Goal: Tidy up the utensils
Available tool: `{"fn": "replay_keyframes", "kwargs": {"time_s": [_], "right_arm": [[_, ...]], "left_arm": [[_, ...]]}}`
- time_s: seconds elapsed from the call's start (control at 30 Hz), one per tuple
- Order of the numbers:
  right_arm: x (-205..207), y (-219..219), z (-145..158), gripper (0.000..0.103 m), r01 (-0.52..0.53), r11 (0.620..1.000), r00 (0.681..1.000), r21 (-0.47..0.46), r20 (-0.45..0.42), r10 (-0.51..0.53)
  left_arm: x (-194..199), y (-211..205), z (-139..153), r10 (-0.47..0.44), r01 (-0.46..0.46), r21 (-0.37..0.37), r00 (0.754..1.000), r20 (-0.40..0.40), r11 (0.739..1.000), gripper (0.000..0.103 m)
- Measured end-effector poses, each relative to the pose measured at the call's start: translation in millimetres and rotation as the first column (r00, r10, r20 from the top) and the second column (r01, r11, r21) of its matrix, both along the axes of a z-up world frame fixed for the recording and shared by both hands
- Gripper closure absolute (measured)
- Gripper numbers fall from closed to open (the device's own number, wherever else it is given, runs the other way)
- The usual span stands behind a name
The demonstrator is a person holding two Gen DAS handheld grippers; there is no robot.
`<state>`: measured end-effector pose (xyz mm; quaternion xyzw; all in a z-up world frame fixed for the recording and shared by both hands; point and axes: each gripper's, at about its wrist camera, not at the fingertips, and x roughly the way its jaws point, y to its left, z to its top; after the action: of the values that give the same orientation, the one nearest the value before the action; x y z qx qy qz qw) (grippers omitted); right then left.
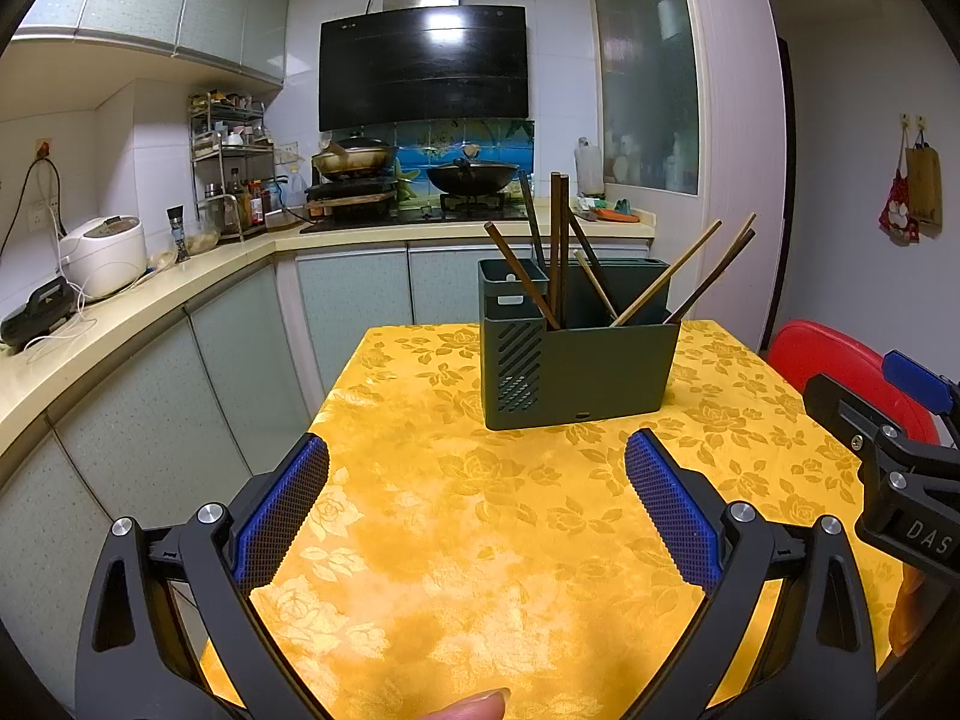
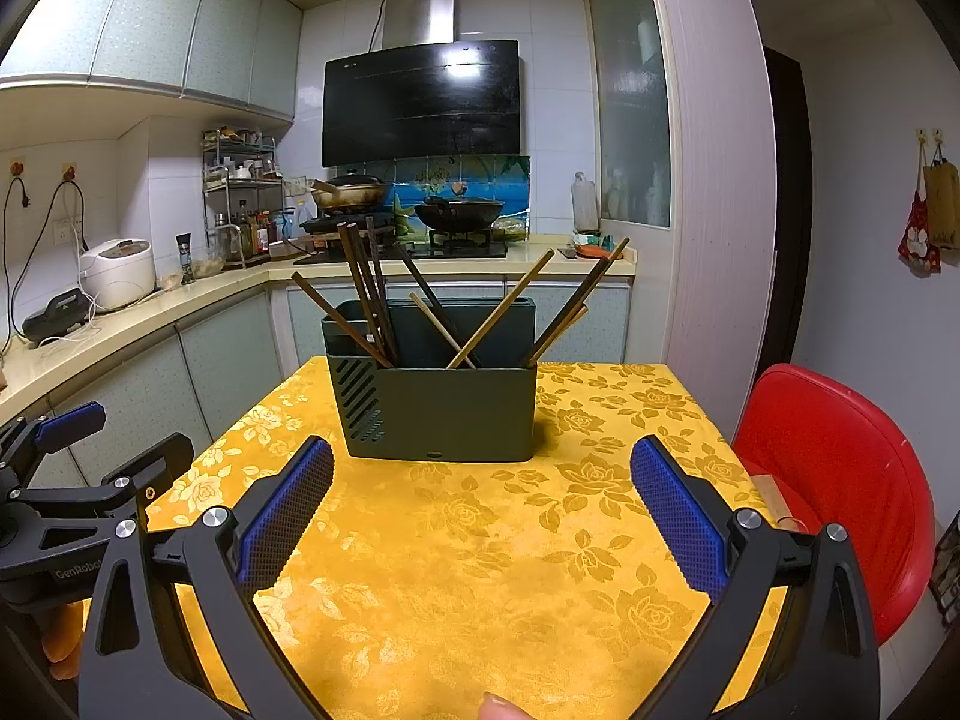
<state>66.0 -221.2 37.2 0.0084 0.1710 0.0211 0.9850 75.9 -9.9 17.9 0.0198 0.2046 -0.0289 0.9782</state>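
Left gripper [image 1: 477, 468], right gripper [image 2: 482, 468] both spread, empty; chopstick holder [image 2: 441, 408] ahead, apart.

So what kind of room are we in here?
A home kitchen, most likely. A black range hood hangs over a gas stove with two woks, a white rice cooker sits on the counter, and a green holder of chopsticks stands on a table with a yellow floral cloth.

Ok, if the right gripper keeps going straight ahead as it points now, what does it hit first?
Probably the green utensil holder: it stands ahead, centred between the open right gripper fingers, with only bare yellow tablecloth before it.
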Motion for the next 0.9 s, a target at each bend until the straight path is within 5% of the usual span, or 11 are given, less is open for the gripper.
{"fn": "replay_keyframes", "kwargs": {"time_s": [0.9], "right_arm": [[-0.6, 1.9, -2.1, 0.007, -0.001, 1.000, 1.000, -0.002, -0.002, 0.001]], "left_arm": [[0.4, -0.2, 0.9, 0.000, 0.000, 0.000, 1.000, -0.002, 1.000, 0.007]]}}
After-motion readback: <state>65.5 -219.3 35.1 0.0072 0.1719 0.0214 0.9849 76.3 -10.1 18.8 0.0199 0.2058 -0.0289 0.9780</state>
